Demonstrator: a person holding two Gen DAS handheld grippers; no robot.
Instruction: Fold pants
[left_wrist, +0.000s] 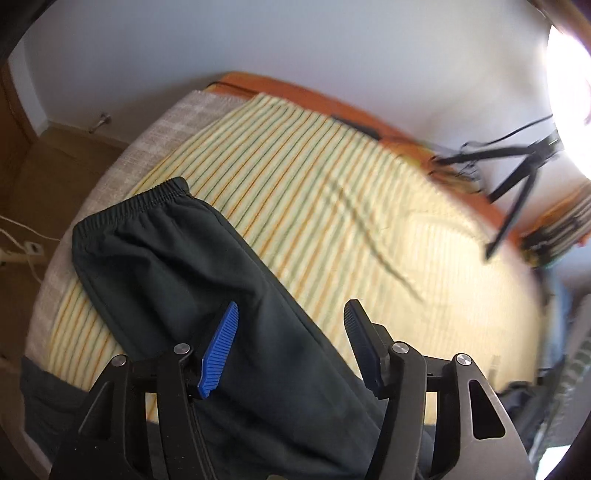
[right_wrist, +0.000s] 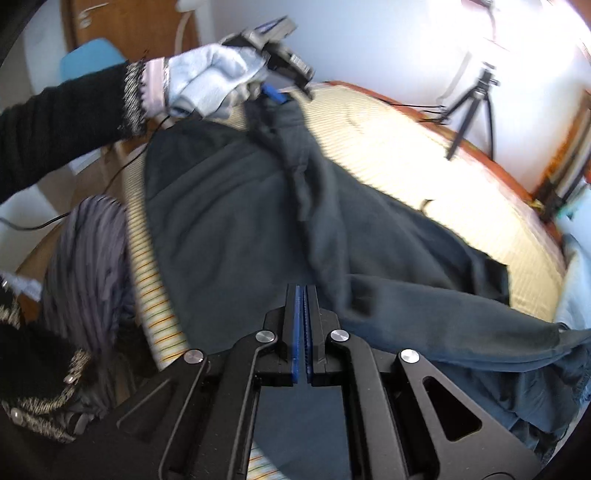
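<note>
Dark green pants (left_wrist: 177, 258) lie on a bed with a striped yellow cover (left_wrist: 332, 184), the elastic waistband (left_wrist: 129, 206) toward the upper left. My left gripper (left_wrist: 291, 303) hovers open over the cloth, blue pads wide apart and nothing between them. In the right wrist view the pants (right_wrist: 240, 221) spread across the bed with a bunched ridge running up to the left gripper (right_wrist: 280, 96), which a gloved hand (right_wrist: 207, 81) holds. My right gripper (right_wrist: 303, 288) is low over the cloth, its pads only a sliver apart with no fabric between them.
A small black tripod (left_wrist: 517, 177) (right_wrist: 476, 99) stands at the bed's far edge by the orange frame (left_wrist: 295, 88). Grey pleated fabric (right_wrist: 88, 251) hangs off the bed's near left side. Cables and a socket (left_wrist: 22, 247) lie on the floor; stacked books (left_wrist: 561, 229) sit at the right.
</note>
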